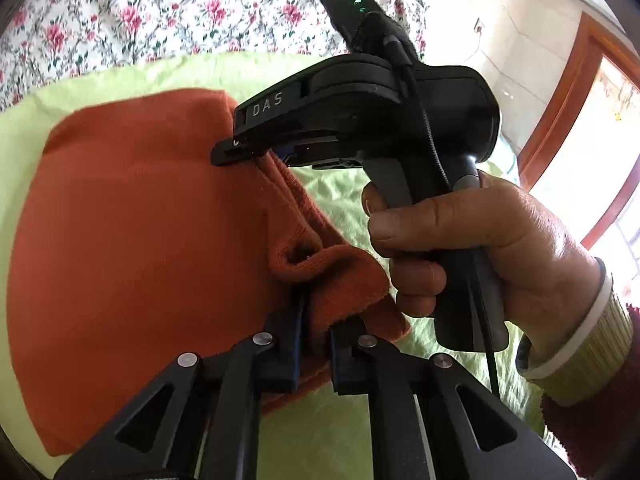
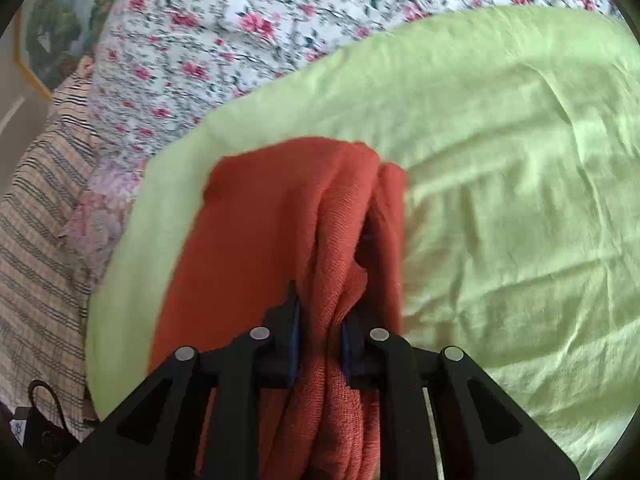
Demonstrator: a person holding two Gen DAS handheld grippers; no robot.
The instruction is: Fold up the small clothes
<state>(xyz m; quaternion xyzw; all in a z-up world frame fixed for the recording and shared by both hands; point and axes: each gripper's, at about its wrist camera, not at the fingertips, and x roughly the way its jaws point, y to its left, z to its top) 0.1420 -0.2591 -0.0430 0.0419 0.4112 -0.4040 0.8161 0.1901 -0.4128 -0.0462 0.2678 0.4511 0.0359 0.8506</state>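
Both claws, left and right, are pinching one edge of an orange garment over a green sheet, mid-fold, with flattening seemingly left.

The green sheet lay bare to the right of the orange cloth. In the left wrist view, the right gripper and the hand holding it blocked the way just past the cloth.
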